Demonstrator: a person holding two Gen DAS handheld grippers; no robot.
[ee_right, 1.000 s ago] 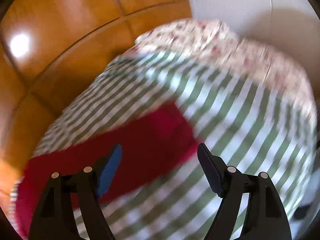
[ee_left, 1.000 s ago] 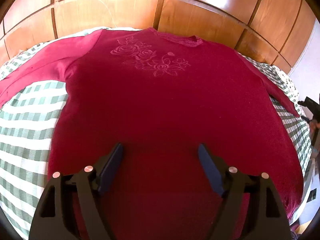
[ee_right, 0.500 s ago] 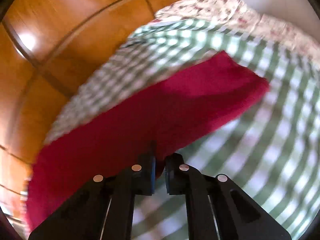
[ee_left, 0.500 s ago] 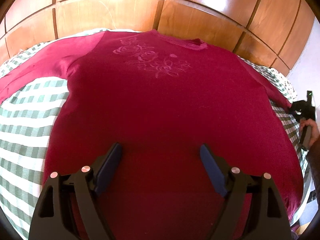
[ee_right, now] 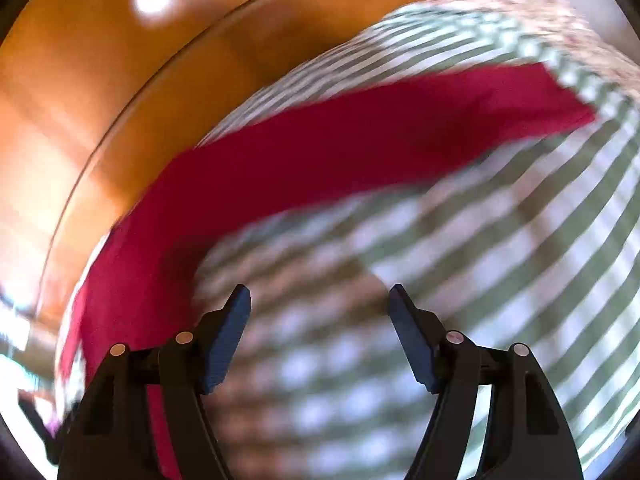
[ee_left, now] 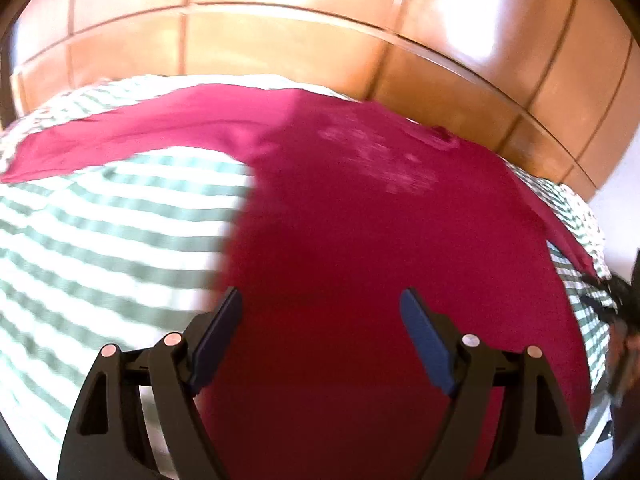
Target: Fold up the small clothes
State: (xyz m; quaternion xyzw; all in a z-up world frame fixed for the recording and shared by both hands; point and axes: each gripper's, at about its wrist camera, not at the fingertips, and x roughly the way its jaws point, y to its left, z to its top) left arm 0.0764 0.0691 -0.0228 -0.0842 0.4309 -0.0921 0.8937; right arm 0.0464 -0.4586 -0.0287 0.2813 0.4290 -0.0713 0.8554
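Observation:
A dark red long-sleeved top (ee_left: 360, 240) with a faint flower pattern on the chest lies spread flat on a green-and-white checked bedspread (ee_left: 100, 240). Its left sleeve (ee_left: 120, 136) stretches out to the left. My left gripper (ee_left: 322, 304) hovers open above the lower body of the top, near its left edge, with nothing between the fingers. In the right wrist view the other sleeve (ee_right: 360, 136) lies stretched across the bedspread (ee_right: 500, 260). My right gripper (ee_right: 320, 300) is over bare bedspread just below that sleeve, its jaws opening and empty.
A glossy wooden headboard (ee_left: 320, 32) runs along the far side of the bed, also seen as orange-brown wood (ee_right: 100, 80). A floral pillow or sheet (ee_right: 520, 4) lies at the far right end. A person's hand (ee_left: 624, 344) with the other gripper shows at the right edge.
My right gripper went from open to shut near the sleeve's edge, then opened again and moved off over the bedspread; the sleeve now lies straighter. My left gripper shifted left toward the top's side edge.

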